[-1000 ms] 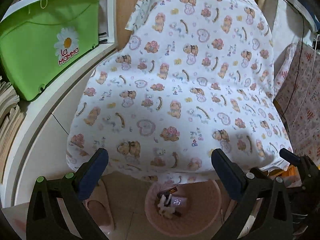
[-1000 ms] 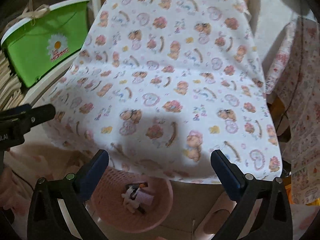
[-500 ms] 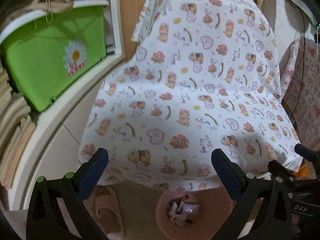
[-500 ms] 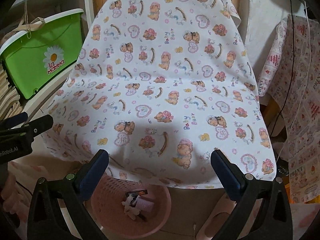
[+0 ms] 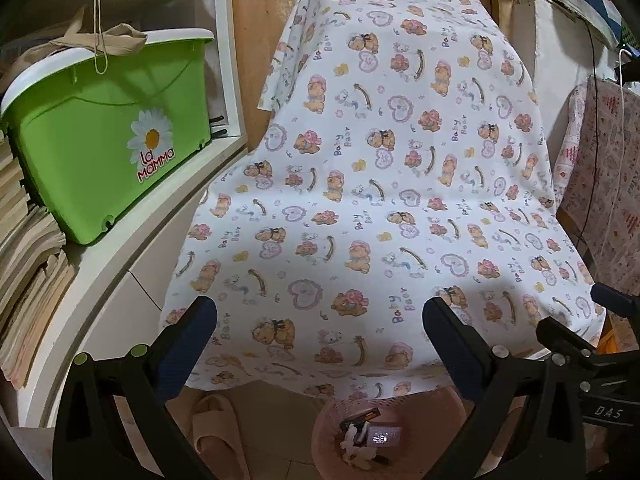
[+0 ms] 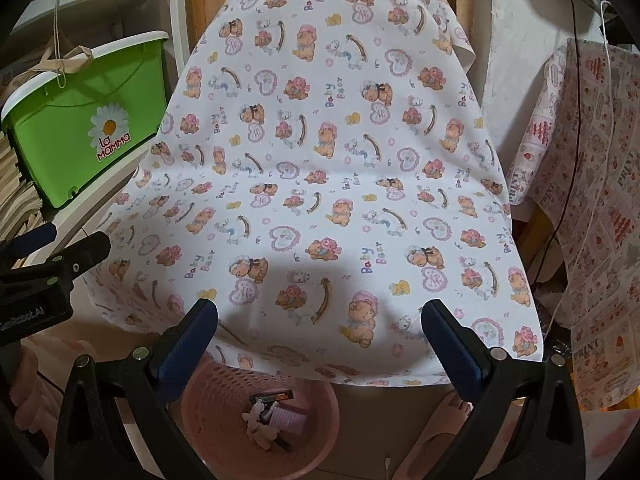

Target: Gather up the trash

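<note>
A pink basket (image 5: 332, 436) stands on the floor under the front edge of a table draped in a bear-print cloth (image 5: 380, 184). It holds a few pieces of trash (image 5: 368, 434): a crumpled white scrap, a small box and a dark wrapper. The basket (image 6: 224, 396) and the trash (image 6: 272, 416) also show in the right wrist view. My left gripper (image 5: 318, 320) is open and empty above the cloth's front edge. My right gripper (image 6: 320, 322) is open and empty beside it, to its right. No trash shows on the cloth.
A green La Mamma tub (image 5: 108, 140) sits on a white shelf (image 5: 132, 240) at the left, beside stacked papers (image 5: 28, 264). A pink slipper (image 5: 214, 428) lies on the floor by the basket. A printed cloth (image 6: 592, 208) hangs at the right, with a black cable.
Both grippers have pulled back and risen, so more of the cloth-covered table shows. The basket and its trash have not moved. Both grippers stay open.
</note>
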`<state>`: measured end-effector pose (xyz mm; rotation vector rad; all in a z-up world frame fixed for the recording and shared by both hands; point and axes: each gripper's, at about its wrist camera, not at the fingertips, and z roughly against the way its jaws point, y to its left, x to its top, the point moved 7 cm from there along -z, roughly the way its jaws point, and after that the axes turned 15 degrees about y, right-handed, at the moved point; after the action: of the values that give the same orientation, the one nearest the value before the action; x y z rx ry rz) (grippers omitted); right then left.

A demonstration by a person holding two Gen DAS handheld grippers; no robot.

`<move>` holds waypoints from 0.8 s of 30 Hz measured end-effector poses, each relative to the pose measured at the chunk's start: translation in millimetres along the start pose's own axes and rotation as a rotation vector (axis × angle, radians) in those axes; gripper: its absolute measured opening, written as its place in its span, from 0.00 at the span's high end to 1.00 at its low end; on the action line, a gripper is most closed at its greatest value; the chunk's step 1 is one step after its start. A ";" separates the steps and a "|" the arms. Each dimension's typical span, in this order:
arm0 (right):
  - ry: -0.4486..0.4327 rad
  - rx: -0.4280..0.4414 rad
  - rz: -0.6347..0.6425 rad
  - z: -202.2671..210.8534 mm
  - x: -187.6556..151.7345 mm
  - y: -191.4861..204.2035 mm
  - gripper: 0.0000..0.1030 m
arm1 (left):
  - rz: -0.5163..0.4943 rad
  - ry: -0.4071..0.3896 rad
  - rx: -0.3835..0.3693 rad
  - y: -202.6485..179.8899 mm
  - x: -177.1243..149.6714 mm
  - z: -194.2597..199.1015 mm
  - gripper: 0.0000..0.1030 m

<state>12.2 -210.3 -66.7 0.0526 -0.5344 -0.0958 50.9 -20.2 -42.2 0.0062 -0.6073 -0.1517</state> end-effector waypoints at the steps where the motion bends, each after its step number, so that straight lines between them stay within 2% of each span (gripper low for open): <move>1: 0.001 0.002 0.000 0.2 -0.3 0.0 0.00 | 0.002 -0.002 0.009 0.6 0.3 -0.1 0.01; 24: -0.003 0.003 -0.004 4.7 -0.6 -0.3 0.00 | 0.029 0.005 0.020 4.8 -0.9 -4.7 0.01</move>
<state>9.3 -210.6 -63.0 0.0565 -0.5375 -0.0995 53.5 -15.5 -46.3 0.0166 -0.6035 -0.1172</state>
